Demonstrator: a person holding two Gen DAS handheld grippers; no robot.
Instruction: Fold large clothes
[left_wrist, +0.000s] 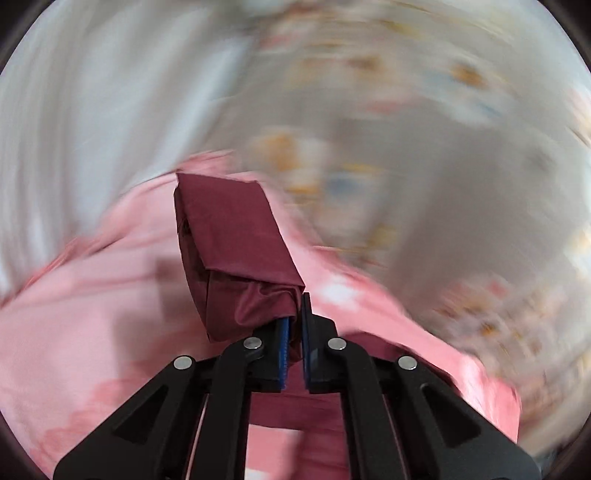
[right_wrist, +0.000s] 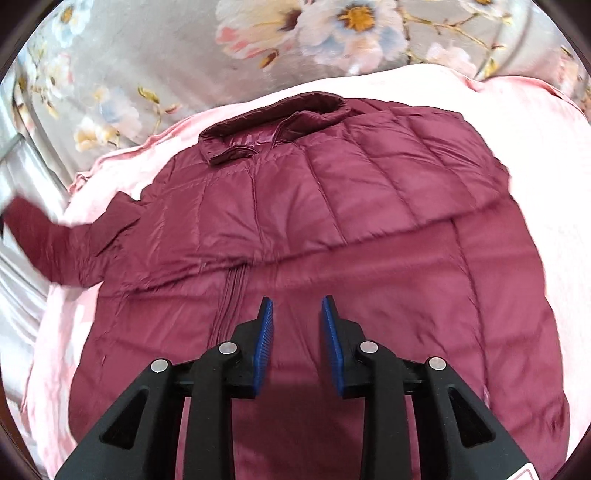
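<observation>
The left tool (left_wrist: 295, 325) points a little downward and is clamped on the dark red cloth sleeve (left_wrist: 229, 236) of the jacket. The sleeve sticks up and away from the tool's tips, lifted off the pink bed sheet (left_wrist: 74, 314). Everything behind it is a blur of pink, white and flowers.

The right tool (right_wrist: 297, 332) tips down more steeply over the dark red puffy quilted jacket (right_wrist: 332, 206). Its blue pads (right_wrist: 265, 343) stand apart, with nothing between them, above the near half of the jacket.

The jacket lies spread flat on the pink sheet, with its collar (right_wrist: 273, 129) at the far side. Its upper part is folded over and makes a long edge running left to right across the middle. The sleeve on the left sticks out past the sheet's edge, and it looks blurry.

There is bare pink sheet all around the jacket, most of it on the right and the far side. Past the sheet lies a grey cover with white and orange flowers (right_wrist: 147, 55).
</observation>
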